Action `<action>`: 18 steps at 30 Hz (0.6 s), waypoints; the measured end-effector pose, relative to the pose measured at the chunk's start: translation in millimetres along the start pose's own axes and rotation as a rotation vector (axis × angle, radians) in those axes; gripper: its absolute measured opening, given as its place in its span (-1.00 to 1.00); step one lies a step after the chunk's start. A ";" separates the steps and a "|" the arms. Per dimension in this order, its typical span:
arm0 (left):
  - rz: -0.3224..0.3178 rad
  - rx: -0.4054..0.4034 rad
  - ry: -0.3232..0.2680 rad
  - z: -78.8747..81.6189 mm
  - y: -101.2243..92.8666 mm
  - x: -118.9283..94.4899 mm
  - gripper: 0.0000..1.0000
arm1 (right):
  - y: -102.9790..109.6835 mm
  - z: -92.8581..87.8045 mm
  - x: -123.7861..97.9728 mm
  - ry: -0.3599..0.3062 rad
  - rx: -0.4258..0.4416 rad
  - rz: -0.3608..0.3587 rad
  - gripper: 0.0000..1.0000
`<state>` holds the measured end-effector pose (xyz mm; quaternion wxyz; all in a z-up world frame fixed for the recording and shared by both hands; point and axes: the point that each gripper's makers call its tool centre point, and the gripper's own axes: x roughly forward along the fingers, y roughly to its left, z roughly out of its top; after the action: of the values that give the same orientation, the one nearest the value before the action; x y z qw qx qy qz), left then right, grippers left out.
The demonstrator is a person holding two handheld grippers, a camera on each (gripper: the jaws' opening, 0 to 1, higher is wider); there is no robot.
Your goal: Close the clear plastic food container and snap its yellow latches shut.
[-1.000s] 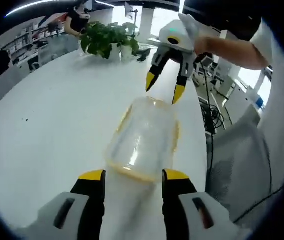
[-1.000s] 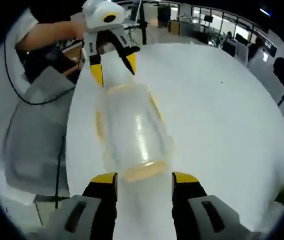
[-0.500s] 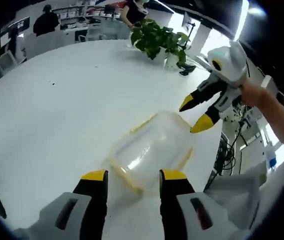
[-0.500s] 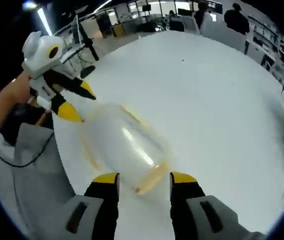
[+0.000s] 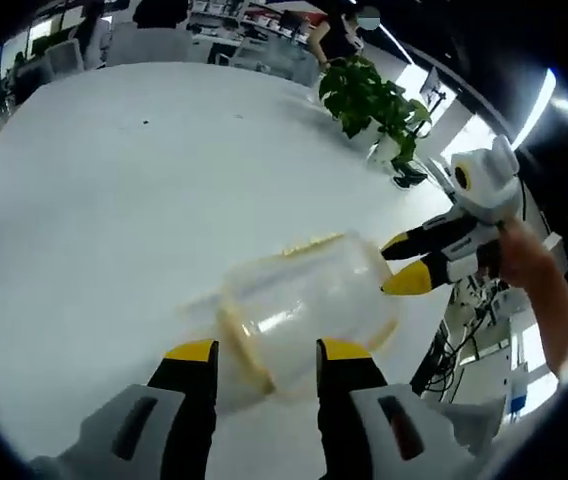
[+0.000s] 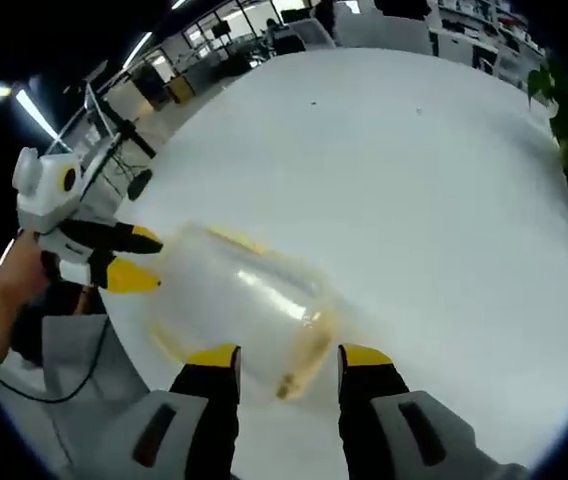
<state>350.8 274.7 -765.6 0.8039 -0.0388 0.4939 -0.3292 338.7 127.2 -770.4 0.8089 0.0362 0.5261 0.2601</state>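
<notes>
Clear plastic container [image 5: 299, 315] on the white table [image 5: 94, 190] has rotated since 0.5 s ago; left gripper [image 5: 262, 352] spread at 1 end. Right gripper view: right gripper [image 6: 287, 352] spread, opposite end; latches apparently unsnapped.

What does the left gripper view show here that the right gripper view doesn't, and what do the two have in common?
Left gripper view: the whole potted plant at the table's far edge, and a person standing behind it.

Right gripper view: a tripod stand off the table's edge and a grey chair back beside the table; of the plant, just a few leaves.

Both: the clear container with yellow trim lying on the white table, each view's own open jaws at its near end, and the other gripper at the opposite end.
</notes>
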 end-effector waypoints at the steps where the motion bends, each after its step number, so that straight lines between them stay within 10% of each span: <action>1: -0.001 -0.004 0.002 -0.3 0.4 1.4 -0.24 | -0.9 0.5 0.3 -0.002 -0.002 -0.001 -0.23; 18: 0.016 -0.050 0.014 -1.6 -2.6 7.1 -0.43 | 1.8 -2.6 4.1 -0.009 0.088 0.039 -0.34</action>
<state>350.3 269.0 -770.8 0.8017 -0.0524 0.5079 -0.3107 337.0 130.0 -774.4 0.8036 0.0832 0.5326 0.2521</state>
